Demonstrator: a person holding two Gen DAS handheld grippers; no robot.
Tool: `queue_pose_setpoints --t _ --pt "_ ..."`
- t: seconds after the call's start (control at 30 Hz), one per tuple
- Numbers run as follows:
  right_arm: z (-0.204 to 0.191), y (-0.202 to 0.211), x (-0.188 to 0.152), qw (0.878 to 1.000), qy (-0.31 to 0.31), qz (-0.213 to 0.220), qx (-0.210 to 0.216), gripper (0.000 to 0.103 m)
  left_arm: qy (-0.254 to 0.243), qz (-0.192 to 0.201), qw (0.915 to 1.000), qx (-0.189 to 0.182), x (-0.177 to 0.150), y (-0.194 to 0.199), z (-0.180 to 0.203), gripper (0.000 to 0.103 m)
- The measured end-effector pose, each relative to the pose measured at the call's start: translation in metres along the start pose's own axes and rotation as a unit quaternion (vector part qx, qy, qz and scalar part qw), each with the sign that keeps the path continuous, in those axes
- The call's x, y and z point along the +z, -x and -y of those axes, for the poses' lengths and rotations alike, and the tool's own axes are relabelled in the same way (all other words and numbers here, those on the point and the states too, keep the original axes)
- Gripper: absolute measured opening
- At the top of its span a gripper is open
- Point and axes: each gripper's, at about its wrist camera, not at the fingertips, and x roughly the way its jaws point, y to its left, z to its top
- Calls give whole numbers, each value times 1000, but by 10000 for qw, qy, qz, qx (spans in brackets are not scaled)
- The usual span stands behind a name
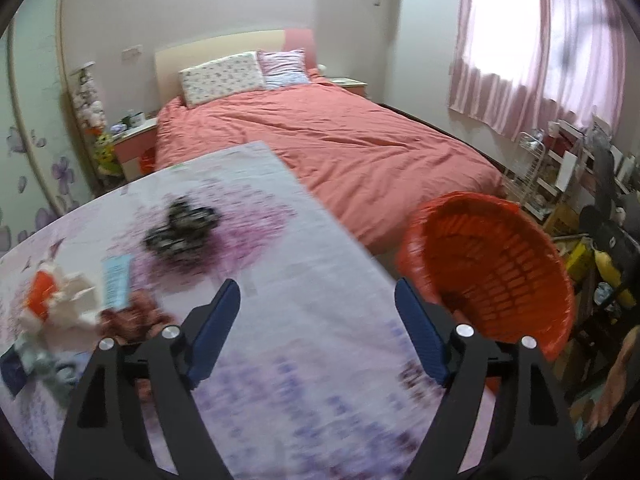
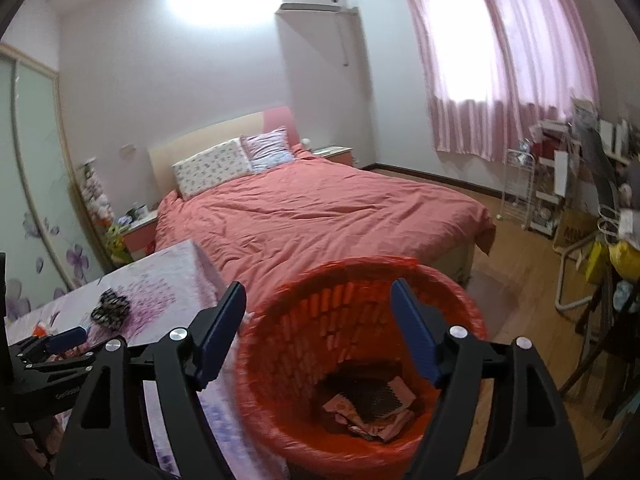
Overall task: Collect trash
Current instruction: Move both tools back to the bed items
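Home bedroom: made bed w/ pillows, pink curtains, wardrobe

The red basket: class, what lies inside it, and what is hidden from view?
Inside the red basket, the right wrist view shows crumpled paper and wrapper scraps with a dark patterned piece on top. Whatever lies under that pile, and the basket's floor beneath it, is covered.
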Motion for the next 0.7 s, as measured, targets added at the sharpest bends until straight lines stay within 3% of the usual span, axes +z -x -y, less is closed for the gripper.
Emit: queue_pose_setpoints --t 0.37,0.5,0.7 --pt "-92 1 -14 9933 549 -426 922 75 541 19 9946 885 -53 57 -129 81" --pt "-135 -3 -29 9848 788 -721 1369 75 994 -23 9871 1252 -74 77 -185 81" --pt "-194 -8 -54 9686 1127 -1164 1888 75 1240 -52 9777 1695 -97 99 -236 83"
